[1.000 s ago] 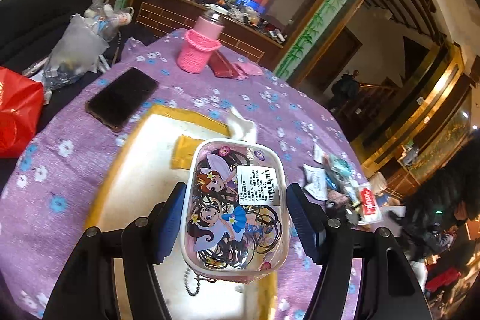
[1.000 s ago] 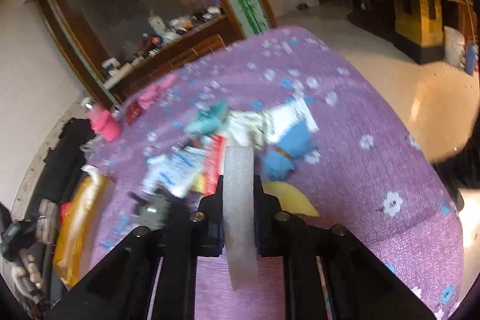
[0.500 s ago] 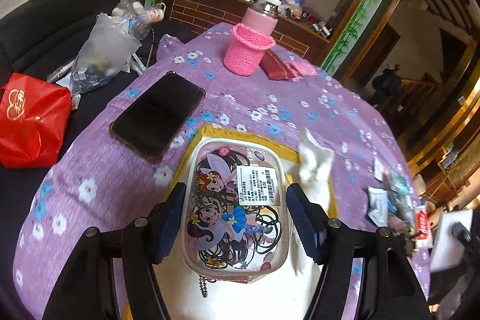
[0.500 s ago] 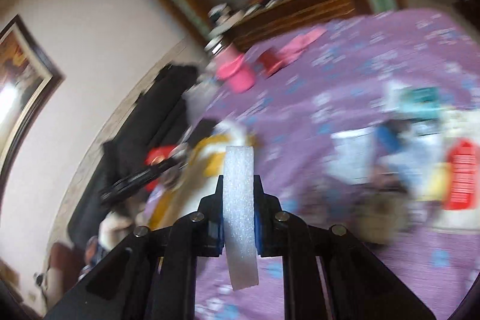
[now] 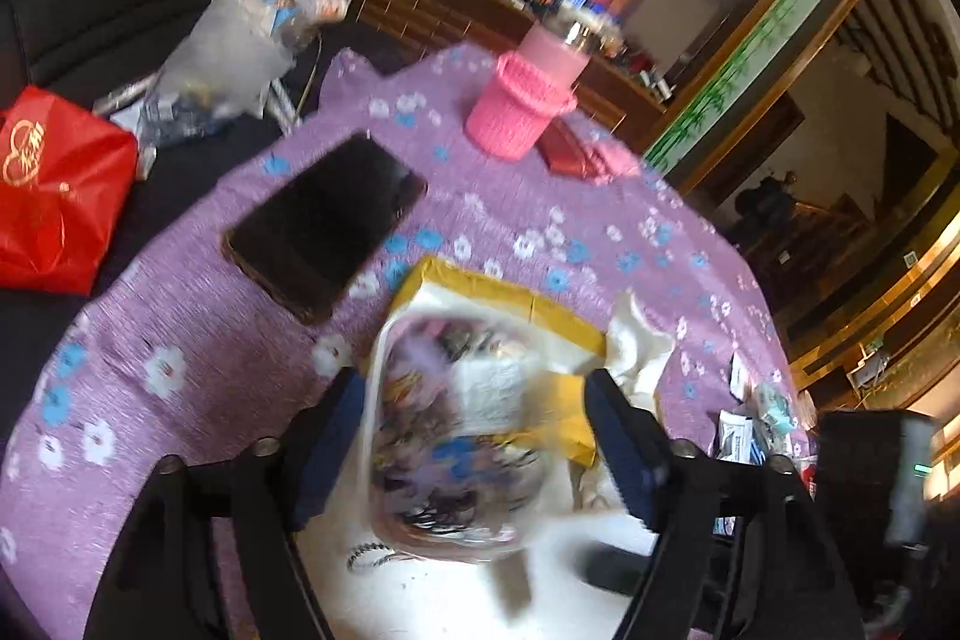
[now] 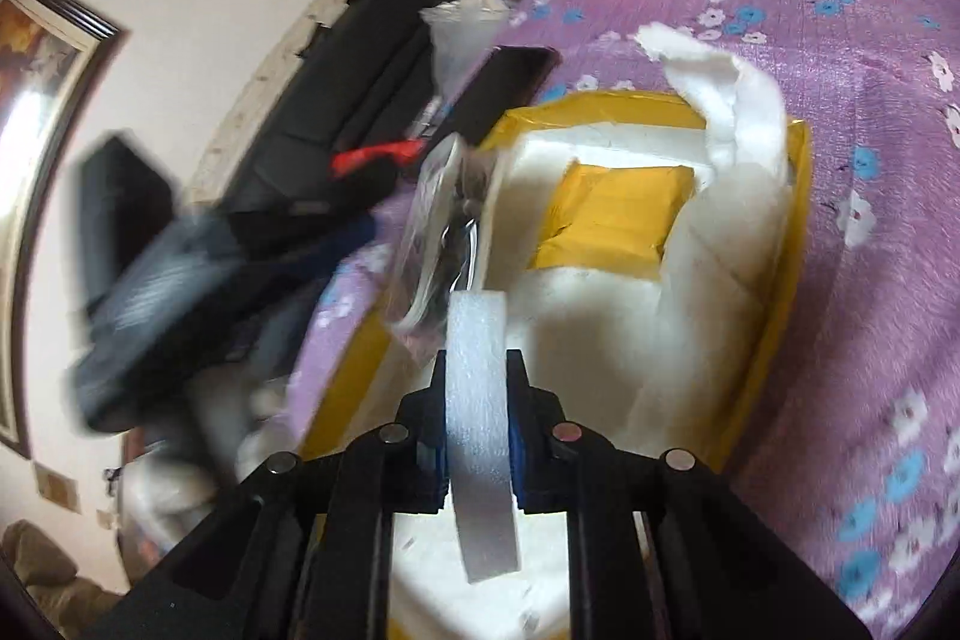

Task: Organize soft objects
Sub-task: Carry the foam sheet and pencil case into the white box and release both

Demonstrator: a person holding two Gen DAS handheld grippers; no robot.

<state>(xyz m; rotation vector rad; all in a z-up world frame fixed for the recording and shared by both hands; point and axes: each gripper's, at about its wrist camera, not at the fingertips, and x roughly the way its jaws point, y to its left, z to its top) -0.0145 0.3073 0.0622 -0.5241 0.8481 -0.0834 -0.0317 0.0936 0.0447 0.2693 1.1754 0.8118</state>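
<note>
A clear pouch of hair ties [image 5: 456, 430], blurred, sits between the pads of my left gripper [image 5: 477, 391] over the foam-lined yellow box [image 5: 480, 283]. The jaws are opening, and a gap shows beside the right pad. In the right wrist view the same pouch [image 6: 435, 232] stands edge-on at the box's [image 6: 792, 220] left wall. My right gripper [image 6: 478, 367] hovers over the box with a white foam strip [image 6: 480, 436] between its pads. Its jaws are just starting to open, and the pads still touch the strip.
The box lies on a purple flowered tablecloth [image 5: 180, 340]. A black phone [image 5: 324, 226] lies beyond it, with a pink knitted cup [image 5: 522, 112] and a red pouch [image 5: 564, 154] farther back. Small packets [image 5: 744, 430] are at the right. A red bag [image 5: 54, 190] sits off the table's left.
My left jaws have widened and the pouch, gripped before, now blurs loose between them. My right gripper has swung across the table with the foam strip, to above the box.
</note>
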